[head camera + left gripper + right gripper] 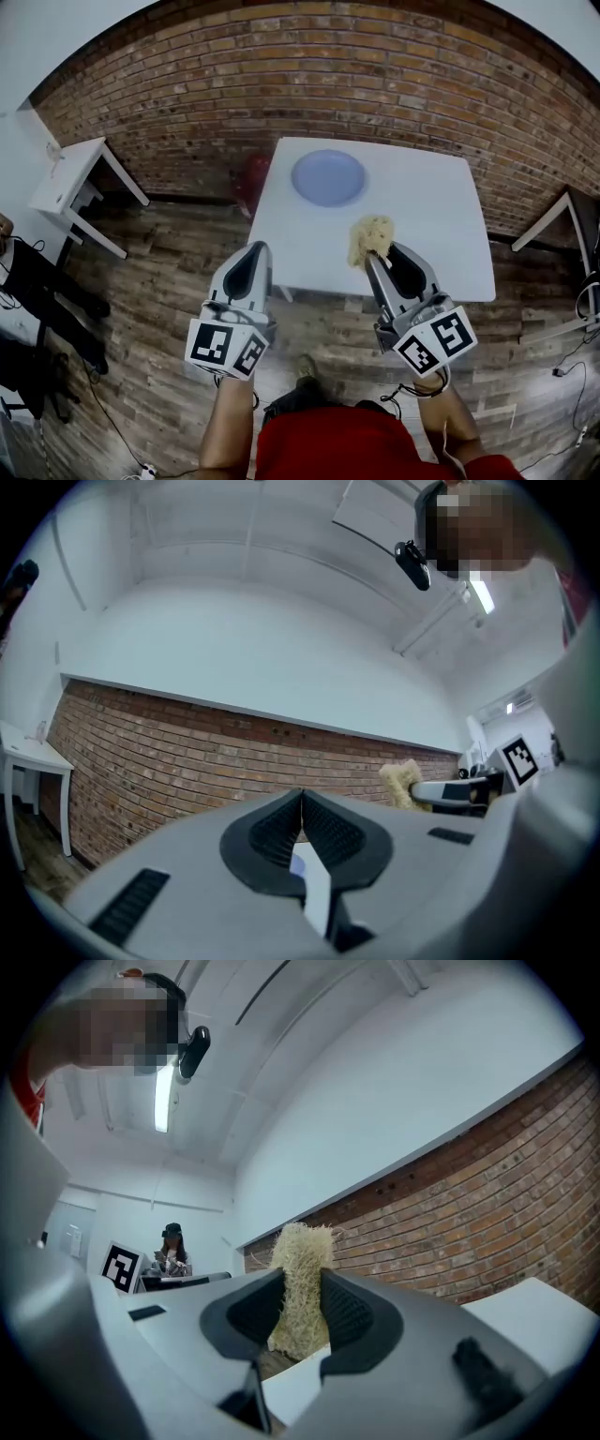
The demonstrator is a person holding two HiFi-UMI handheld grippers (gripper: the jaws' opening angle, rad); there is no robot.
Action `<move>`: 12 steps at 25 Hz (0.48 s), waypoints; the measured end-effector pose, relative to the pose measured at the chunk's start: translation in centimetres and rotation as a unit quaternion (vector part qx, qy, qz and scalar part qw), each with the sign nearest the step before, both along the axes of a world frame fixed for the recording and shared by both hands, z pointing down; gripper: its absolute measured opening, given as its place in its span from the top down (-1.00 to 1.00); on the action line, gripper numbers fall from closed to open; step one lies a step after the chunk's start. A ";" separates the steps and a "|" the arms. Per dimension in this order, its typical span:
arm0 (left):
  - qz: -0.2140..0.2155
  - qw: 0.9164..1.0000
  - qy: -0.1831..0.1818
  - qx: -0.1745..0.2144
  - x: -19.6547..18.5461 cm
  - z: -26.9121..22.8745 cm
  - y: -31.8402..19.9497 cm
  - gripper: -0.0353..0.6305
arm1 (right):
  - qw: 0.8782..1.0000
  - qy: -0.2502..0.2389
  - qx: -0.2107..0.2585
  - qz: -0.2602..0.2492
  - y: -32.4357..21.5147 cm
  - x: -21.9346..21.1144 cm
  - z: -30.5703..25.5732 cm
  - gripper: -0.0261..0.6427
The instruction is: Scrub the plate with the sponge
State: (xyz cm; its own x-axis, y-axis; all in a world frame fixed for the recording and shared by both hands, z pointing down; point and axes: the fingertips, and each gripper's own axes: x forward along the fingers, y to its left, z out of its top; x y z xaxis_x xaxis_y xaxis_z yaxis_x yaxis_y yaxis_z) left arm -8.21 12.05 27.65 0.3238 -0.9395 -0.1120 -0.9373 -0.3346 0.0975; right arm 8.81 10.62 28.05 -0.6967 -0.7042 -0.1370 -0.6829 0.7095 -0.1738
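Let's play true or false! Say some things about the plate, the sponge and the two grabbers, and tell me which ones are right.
1. The right gripper is squeezing the sponge. True.
2. The plate is on the floor. False: it sits on the white table.
3. The left gripper is holding a cup. False: its jaws are closed together with nothing between them.
4. The sponge is rubbing the plate. False: the sponge is held apart from the plate, closer to the person's side of the table.
5. There is a brick wall behind the table. True.
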 end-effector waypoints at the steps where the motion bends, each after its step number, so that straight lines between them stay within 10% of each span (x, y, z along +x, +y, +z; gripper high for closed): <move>1: 0.004 1.000 0.003 0.000 -0.8 0.0 -1.2 0.85 | 1.000 0.004 0.000 0.004 -1.0 -0.8 0.0 0.56; 12: 0.053 0.999 -0.002 0.000 -6.3 0.7 -12.7 0.85 | 0.998 0.024 -0.005 0.054 -11.0 -7.2 0.6 0.56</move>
State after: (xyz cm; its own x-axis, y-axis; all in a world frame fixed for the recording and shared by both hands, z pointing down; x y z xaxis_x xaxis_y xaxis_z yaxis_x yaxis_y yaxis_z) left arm -14.47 -0.68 28.35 0.4218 -0.8999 -0.1105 -0.8970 -0.4319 0.0938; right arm 1.59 -0.42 28.70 -0.6230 -0.7762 -0.0972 -0.7625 0.6303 -0.1457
